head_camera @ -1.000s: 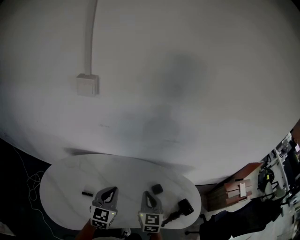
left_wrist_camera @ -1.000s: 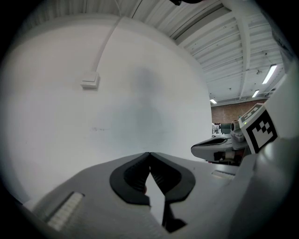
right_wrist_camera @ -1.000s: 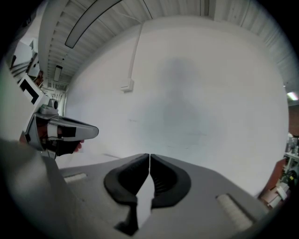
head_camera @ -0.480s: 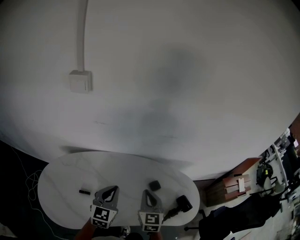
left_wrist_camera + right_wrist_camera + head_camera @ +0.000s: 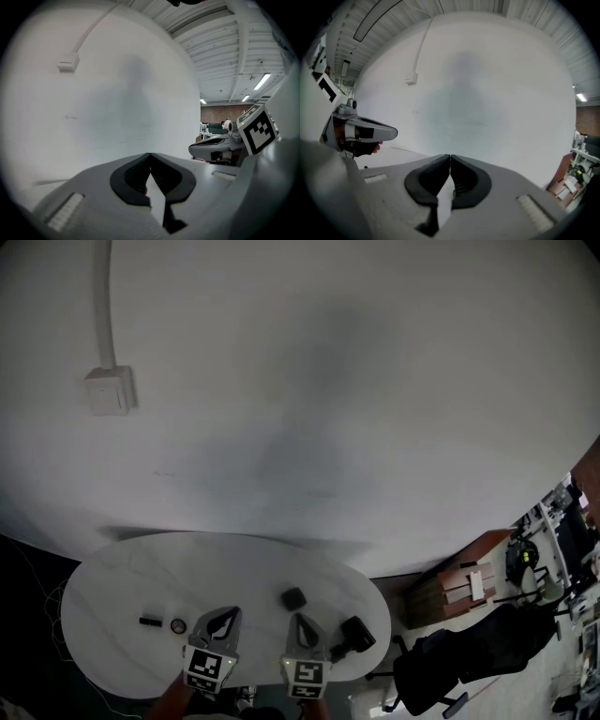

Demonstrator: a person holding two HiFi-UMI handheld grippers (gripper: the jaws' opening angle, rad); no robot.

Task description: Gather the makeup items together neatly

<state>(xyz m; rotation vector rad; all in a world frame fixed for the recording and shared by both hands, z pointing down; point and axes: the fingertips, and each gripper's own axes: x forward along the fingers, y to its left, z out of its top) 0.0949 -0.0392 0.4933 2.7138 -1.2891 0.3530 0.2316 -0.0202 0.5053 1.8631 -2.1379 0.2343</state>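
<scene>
Presently closed tip to tip, nothing between: left gripper [image 5: 150, 156], right gripper [image 5: 450, 157]. Too small to identify on white table [image 5: 141, 577]: black block [image 5: 293, 597], dark stick [image 5: 149, 621], round piece [image 5: 177, 624].

- white oval table [image 5: 112, 592] sits low in frame, pretty much everything above it is plain white wall [image 5: 328, 409]
- wall box [image 5: 109, 390] up on the left, with a conduit [image 5: 99, 296] running up out of it
- left gripper [image 5: 226, 612] and right gripper [image 5: 299, 617] side by side at the near edge, both tapering to a closed point, marker cubes facing the camera
- thin black stick [image 5: 148, 621] and a little round thing [image 5: 177, 624] just beside each other, left of the left gripper
- small black square case [image 5: 293, 597] just beyond the right gripper's tip
- chunkier black item [image 5: 355, 633] just to its right, near the table's right edge
- off to the right there's a wooden cabinet [image 5: 459, 592] and a black office chair [image 5: 441, 662]
</scene>
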